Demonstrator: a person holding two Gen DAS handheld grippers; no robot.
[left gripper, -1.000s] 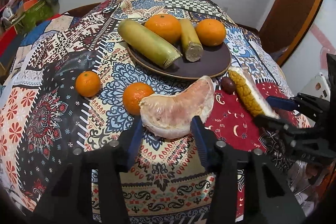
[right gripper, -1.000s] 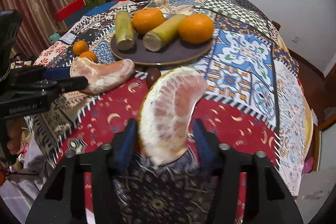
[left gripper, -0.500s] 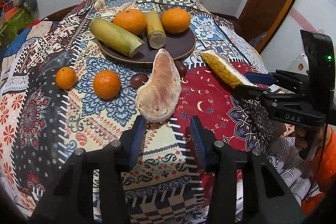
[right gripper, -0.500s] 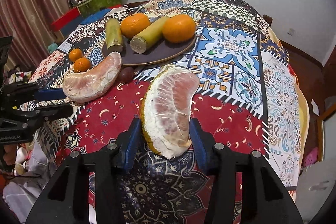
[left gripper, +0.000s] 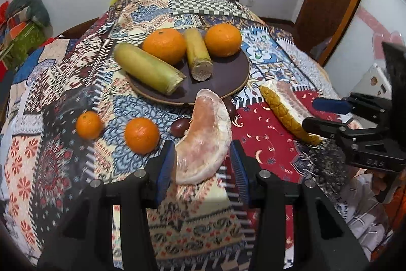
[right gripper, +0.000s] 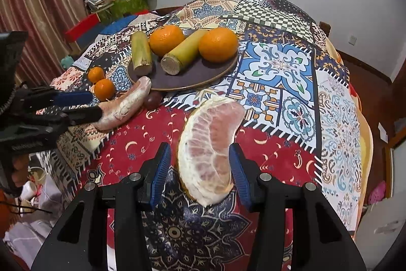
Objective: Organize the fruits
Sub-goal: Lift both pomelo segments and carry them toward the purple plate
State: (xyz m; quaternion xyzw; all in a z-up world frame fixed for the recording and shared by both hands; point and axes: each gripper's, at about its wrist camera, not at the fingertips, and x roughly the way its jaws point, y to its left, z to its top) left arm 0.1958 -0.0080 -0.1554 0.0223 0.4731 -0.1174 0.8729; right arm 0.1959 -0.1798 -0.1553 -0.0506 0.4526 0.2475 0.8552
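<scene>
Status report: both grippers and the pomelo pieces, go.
Left gripper open around peeled pomelo wedge. Right gripper open around pomelo wedge with rind. Plate crowded.

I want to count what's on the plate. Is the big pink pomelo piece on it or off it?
Off. The pomelo piece lies on the tablecloth between the left tongs, with only its far tip reaching the plate rim.

Letters "DAS" in pale print on black body of right gripper, at 3 o'clock in left wrist view. Pale lettering on body of left gripper, at 9 o'clock in right wrist view, too blurred to read.
</scene>
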